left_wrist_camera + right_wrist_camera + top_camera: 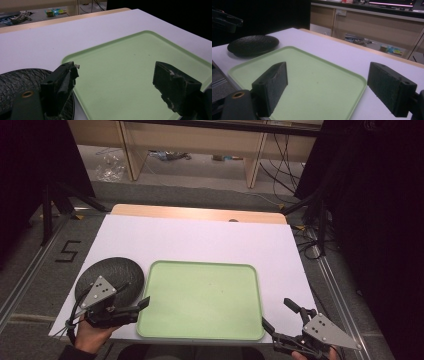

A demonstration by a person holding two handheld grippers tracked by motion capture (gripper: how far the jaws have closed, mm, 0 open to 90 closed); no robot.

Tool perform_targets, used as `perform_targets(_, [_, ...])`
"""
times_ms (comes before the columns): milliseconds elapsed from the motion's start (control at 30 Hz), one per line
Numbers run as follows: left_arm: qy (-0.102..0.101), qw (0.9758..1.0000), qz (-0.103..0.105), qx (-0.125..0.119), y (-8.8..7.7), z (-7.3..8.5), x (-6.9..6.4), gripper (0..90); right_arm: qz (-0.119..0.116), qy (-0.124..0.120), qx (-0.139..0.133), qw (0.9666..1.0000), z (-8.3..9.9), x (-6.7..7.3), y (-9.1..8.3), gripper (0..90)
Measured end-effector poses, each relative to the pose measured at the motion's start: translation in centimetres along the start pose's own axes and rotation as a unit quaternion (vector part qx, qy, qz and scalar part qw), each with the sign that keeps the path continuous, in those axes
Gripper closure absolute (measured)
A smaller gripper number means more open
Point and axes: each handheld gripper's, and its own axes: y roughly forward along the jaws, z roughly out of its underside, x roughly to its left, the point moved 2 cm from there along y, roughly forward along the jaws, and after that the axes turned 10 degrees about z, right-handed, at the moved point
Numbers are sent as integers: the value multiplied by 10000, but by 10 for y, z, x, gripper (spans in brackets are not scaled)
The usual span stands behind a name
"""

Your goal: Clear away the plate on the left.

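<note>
A pale green tray (200, 300) lies empty on the white table cover, near the front edge. To its left sits a black textured dish (112, 272), upside down as far as I can tell. My left gripper (137, 297) hovers over the dish's near right side, pointing at the tray, open with nothing between its jaws. In the left gripper view the left gripper (117, 77) spans the tray (130, 65), with the dish (17, 80) at lower left. My right gripper (276, 313) stands open at the tray's front right corner. In the right gripper view the right gripper (329, 80) faces the tray (312, 75) and dish (253, 45).
A white sheet (200, 240) covers the table, with a wooden strip (200, 213) showing at the far edge. Black stands and cables (310, 215) flank the table. Wooden furniture legs (132, 150) stand on the floor beyond.
</note>
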Motion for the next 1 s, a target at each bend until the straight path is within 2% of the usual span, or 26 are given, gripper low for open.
perform_targets(300, [-135,9999,61,-72,-2,-1,3,177,-14,-37,16,10000,0,0,0,175])
perform_targets(500, [-184,9998,18,-53,-2,-1,4,177,-35,-34,61,10000,0,1,0,175])
perform_targets(600, [-212,9998,-22,-39,-2,-2,8,177,-22,-18,-6,10000,0,0,0,175])
perform_targets(667, [-277,9996,-66,-38,-1,-2,13,177,-24,12,53,10000,1,1,1,176])
perform_targets(733, [-323,9993,-176,-29,-1,-3,19,178,-15,-95,-20,10000,1,1,2,176])
perform_targets(767, [-377,9990,-251,-38,-1,-3,23,179,-56,-84,-40,9999,1,2,2,177])
perform_targets(800, [-422,9986,-303,-28,-1,-4,28,180,-128,-32,92,9999,1,3,1,176])
perform_targets(833, [-484,9982,-350,-20,-1,-3,33,180,-91,-28,45,9999,1,3,1,177])
perform_targets(900, [-576,9974,-434,92,0,-2,43,179,-108,-37,119,9999,1,2,1,177])
perform_targets(967, [-661,9964,-519,130,1,-1,52,181,-37,-130,-10,9999,1,1,3,177])
perform_targets(1000, [-708,9957,-565,170,1,-1,57,182,-99,-47,78,9999,1,3,1,177])
